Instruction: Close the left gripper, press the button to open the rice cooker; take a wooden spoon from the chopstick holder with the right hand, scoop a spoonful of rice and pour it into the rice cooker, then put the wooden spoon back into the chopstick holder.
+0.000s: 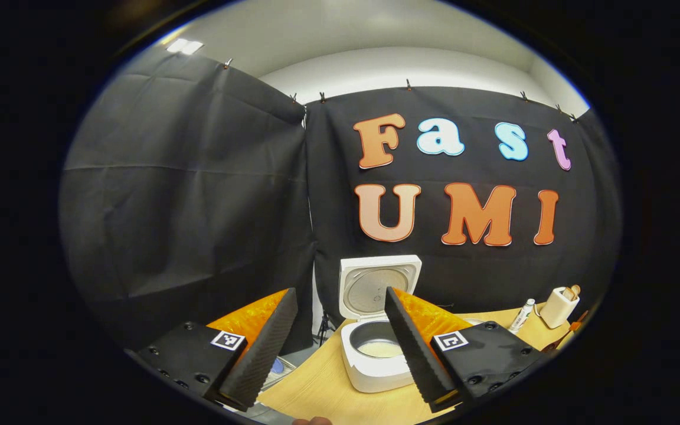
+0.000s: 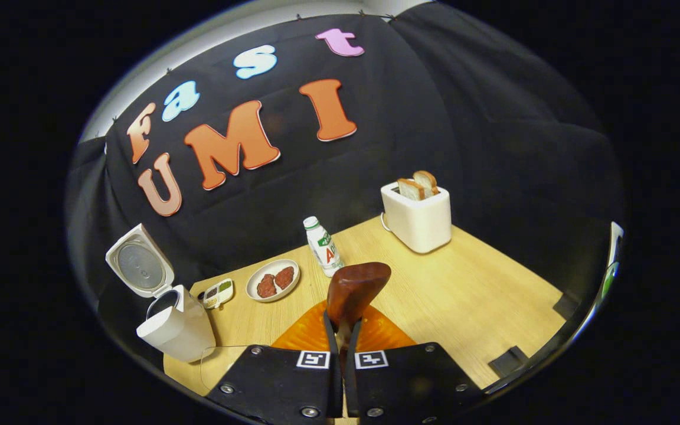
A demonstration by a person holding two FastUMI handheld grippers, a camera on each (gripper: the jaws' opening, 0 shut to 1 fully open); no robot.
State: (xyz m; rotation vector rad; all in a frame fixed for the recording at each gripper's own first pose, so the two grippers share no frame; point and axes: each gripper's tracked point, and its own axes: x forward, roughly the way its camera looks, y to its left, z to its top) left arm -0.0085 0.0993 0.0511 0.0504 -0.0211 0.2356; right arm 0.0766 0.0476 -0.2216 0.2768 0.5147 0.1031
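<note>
The rice cooker point(image 1: 378, 348) stands on the wooden bench point(image 1: 322, 389) with its lid raised upright; pale contents lie in the inner pot. The left claw point(image 1: 340, 348) is held above the bench with its fingers spread wide, touching nothing. The right claw point(image 2: 343, 348) is pressed together on the handle of the wooden spoon point(image 2: 355, 289), whose bowl points away toward the bottle point(image 2: 323, 246). Far right stands a toaster point(image 2: 418, 219) holding bread. A plate point(image 2: 273, 280) lies beside the bottle.
</note>
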